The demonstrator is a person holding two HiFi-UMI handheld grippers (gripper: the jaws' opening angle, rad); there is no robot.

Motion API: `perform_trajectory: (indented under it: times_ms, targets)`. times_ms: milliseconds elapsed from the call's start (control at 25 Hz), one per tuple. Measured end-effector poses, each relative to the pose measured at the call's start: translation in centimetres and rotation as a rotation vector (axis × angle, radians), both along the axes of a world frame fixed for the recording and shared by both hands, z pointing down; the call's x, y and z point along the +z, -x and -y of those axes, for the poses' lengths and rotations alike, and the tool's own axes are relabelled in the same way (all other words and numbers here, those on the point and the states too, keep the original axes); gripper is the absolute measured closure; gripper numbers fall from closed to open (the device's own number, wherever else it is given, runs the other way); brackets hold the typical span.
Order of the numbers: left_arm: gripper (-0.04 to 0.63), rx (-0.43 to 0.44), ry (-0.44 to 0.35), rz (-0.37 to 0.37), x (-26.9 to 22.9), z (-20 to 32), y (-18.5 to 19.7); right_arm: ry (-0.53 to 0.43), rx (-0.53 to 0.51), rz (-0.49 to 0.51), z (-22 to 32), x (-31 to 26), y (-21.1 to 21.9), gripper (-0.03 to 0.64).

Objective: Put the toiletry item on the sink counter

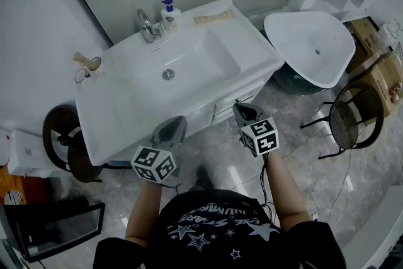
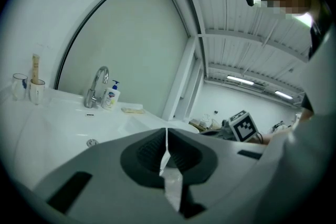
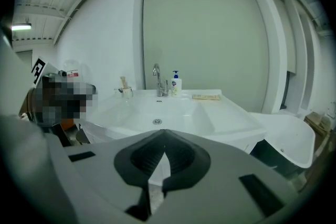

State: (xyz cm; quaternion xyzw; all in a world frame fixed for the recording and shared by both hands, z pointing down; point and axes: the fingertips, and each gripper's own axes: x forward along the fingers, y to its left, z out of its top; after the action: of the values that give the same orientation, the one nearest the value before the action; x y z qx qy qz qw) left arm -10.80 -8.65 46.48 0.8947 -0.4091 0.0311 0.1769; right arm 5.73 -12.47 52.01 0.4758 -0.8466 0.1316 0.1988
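A white sink counter (image 1: 249,47) stands in front of me with a chrome tap (image 1: 146,25) at its back. A white soap pump bottle (image 1: 169,14) stands next to the tap, and a flat beige item (image 1: 214,19) lies at the back right. Two cups (image 1: 93,64) with a tube in one stand at the counter's left end. My left gripper (image 1: 178,121) hovers at the counter's front edge, shut with nothing in it (image 2: 166,131). My right gripper (image 1: 239,108) is at the front right corner, also shut and holding nothing (image 3: 163,136).
A white tub-like basin (image 1: 312,44) stands to the right of the counter. Beyond it are a black wire chair (image 1: 352,116) and a cardboard box (image 1: 384,72). A dark round bin (image 1: 63,142) sits at the left, below the counter's end. The floor is glossy tile.
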Motion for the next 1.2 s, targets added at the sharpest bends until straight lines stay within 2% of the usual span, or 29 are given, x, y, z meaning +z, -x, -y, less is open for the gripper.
perform_trajectory:
  times_ms: [440,840,1200]
  targets:
    - [0.574,-0.021,-0.022,0.014,-0.8,-7.8,-2.5,-0.030,0.001,0.040,-8.5,-1.4,-2.7,0.603]
    - [0.574,-0.029,-0.064,0.006,-2.3,-15.2,-4.3,-0.076,-0.045,0.034,-15.5,-3.3,-2.8,0.603]
    - [0.574,-0.064,-0.062,0.026,-3.2,-21.3,-4.6,-0.070,-0.068,0.073,-20.2,-3.3,-3.3,0.603]
